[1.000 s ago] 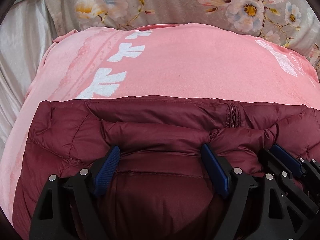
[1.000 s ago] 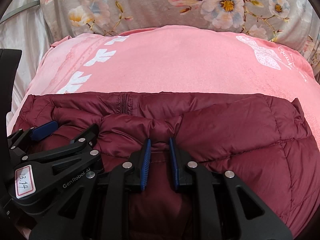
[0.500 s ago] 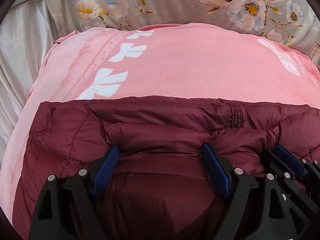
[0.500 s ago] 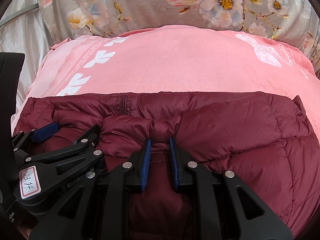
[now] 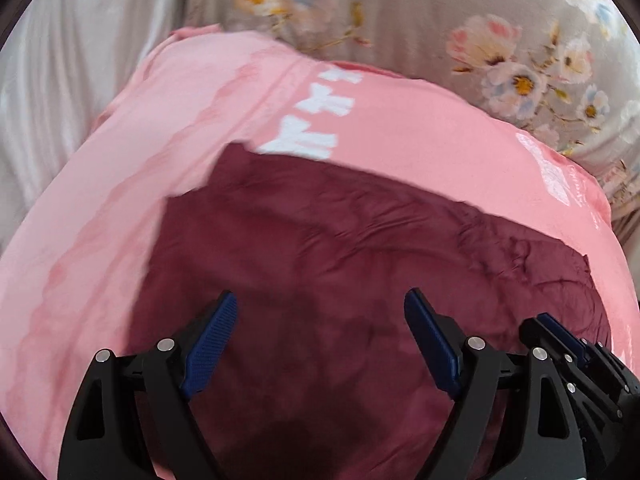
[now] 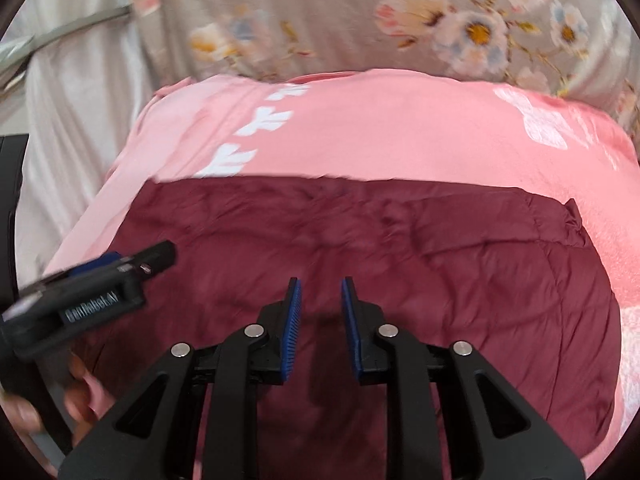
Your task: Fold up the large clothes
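Note:
A maroon puffer jacket (image 5: 340,240) lies folded and fairly flat on a pink printed sheet (image 5: 400,120). My left gripper (image 5: 320,296) hovers over the jacket's near part, open wide, with nothing between its blue pads. In the right wrist view the same jacket (image 6: 360,232) fills the middle. Over it my right gripper (image 6: 321,280) has a narrow gap and its jaws are opening; no fabric is pinched between them. The right gripper (image 5: 560,332) also shows at the left view's lower right edge. The left gripper (image 6: 136,264) shows blurred at the left, with a hand (image 6: 80,396) below it.
A grey floral quilt (image 5: 400,8) lies bunched behind the pink sheet (image 6: 380,128). Pale white cloth (image 5: 80,60) hangs on the left side. The jacket's right corner (image 6: 572,220) sits close to the sheet's right edge. Both views are motion-blurred.
The right gripper has let go of the puffy fold it pinched. Both grippers have drawn back and up from the jacket. The raised fold has gone down and the jacket lies flatter.

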The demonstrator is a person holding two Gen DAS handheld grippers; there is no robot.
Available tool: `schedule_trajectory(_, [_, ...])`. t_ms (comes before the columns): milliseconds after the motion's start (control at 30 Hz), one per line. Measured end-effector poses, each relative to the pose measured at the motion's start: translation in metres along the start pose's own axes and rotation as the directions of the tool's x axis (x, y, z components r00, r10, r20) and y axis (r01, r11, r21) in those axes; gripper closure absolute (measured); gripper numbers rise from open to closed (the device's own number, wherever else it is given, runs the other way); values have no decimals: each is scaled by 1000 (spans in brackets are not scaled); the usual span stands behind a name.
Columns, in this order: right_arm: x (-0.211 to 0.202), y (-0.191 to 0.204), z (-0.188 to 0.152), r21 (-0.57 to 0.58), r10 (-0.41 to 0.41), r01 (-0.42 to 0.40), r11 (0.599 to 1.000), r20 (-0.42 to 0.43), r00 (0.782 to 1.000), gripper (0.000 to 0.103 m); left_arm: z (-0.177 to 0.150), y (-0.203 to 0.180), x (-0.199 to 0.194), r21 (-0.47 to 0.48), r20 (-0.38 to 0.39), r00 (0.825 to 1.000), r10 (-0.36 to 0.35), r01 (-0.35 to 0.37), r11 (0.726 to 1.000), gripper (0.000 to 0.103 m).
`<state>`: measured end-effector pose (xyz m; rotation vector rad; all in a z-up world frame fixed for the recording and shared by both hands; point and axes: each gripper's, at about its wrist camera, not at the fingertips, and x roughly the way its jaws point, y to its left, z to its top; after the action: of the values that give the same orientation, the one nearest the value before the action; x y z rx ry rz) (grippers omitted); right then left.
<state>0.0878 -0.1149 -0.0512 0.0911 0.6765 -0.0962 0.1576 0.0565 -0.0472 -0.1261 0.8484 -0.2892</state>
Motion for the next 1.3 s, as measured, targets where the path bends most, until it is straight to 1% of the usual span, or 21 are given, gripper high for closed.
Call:
schedule_trajectory(100, [12,7,-18,14,14,-13,1000,-45,999,82,-19,42,-18,-112,-16,999,-48,46,993,20])
schedule_trajectory(167, [18,10,-29,10,4,-4,1000,-35,999,82,-29,62,-28,-176,-17,998,-64,60,983,20])
schedule_trajectory(300, [15,13,-31,8,-4,4,1000,-35,999,82,-43,94,-52,-281,13,999,-33,35,959,20])
schedule_trajectory(400, [1,8,-32,52,35,-33,998,-36,999,82,-47,106,-61,-294,21,1000,1,5,956,20])
schedule_trajectory(467, [-12,4,-39,66,45,-42,997,-34,998,82,-50,110,-53,-289,-22,1000,-1,-6,957,20])
schedule_trajectory(533, [-22,2,-47,62,43,-41,997,-32,999,82,-59,114,-41,-320,-72,997,-22,-2,947,20])
schedule_trajectory(600, [-28,2,-54,57,43,-41,998,-36,998,82,-68,116,-28,-362,-116,990,-82,35,931,20])
schedule_trajectory(633, [-29,2,-56,57,44,-41,998,-40,998,82,-69,114,-25,-367,-123,989,-83,32,930,20])
schedule_trajectory(700, [-27,1,-61,57,46,-43,997,-45,998,82,-66,105,-24,-335,-112,992,-59,18,942,20])
schedule_trajectory(733, [-24,1,-62,60,45,-42,997,-48,998,82,-64,100,-22,-328,-111,990,-86,45,943,20])
schedule_trajectory(800, [-18,1,-64,67,45,-42,997,-53,998,81,-62,92,-16,-343,-117,979,-168,119,932,20])
schedule_trajectory(833, [-16,1,-65,67,45,-42,997,-53,998,81,-61,87,-14,-341,-114,977,-180,132,931,24])
schedule_trajectory(867, [-14,1,-65,66,45,-41,997,-57,997,81,-60,82,-13,-328,-111,977,-181,136,935,39])
schedule_trajectory(900, [-15,0,-64,66,47,-43,997,-59,997,81,-57,76,-13,-304,-117,976,-181,139,942,45])
schedule_trajectory(933, [-19,0,-63,71,51,-47,996,-61,997,81,-53,73,-13,-294,-115,976,-187,146,944,56])
schedule_trajectory(1000, [-31,-3,-62,96,69,-63,993,-59,996,81,-50,70,-23,-269,-93,982,-166,136,953,70])
schedule_trajectory(1033, [-38,-5,-61,105,79,-73,992,-56,995,81,-48,69,-28,-255,-81,983,-162,137,957,81])
schedule_trajectory(1067, [-45,-6,-62,106,86,-80,991,-56,995,81,-46,69,-35,-245,-68,986,-153,133,961,87])
schedule_trajectory(1133, [-48,-4,-65,90,79,-73,993,-68,995,81,-39,67,-49,-229,-33,985,-171,159,960,90])
schedule_trajectory(1167, [-46,-2,-67,77,80,-74,994,-85,993,86,-37,64,-56,-219,-19,985,-172,164,962,91])
schedule_trajectory(1300, [-30,6,-79,49,71,-67,997,-103,992,88,-26,35,-86,-111,32,986,-162,164,980,93])
